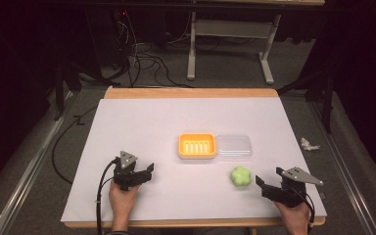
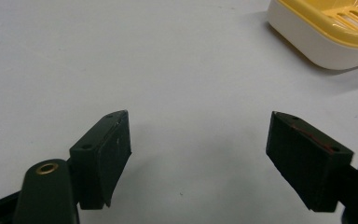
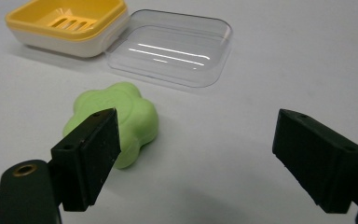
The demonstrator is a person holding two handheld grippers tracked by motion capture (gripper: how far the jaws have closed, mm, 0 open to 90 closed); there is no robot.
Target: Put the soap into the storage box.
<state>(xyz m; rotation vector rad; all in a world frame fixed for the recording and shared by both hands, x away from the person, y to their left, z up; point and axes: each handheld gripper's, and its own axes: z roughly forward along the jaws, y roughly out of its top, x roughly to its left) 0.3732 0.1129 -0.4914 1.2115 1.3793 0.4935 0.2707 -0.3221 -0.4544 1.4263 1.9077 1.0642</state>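
Beyond the right gripper's (image 3: 196, 158) spread jaws, green soap (image 3: 116, 119); left gripper's (image 2: 198, 158) jaws spread over bare table (image 2: 121, 56).

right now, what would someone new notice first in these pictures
The yellow soap dish at the middle of the white table stands out, its clear lid lying open beside it. Nearer the person lies a green flower-shaped soap, just ahead of the open right gripper; the left gripper is open too.
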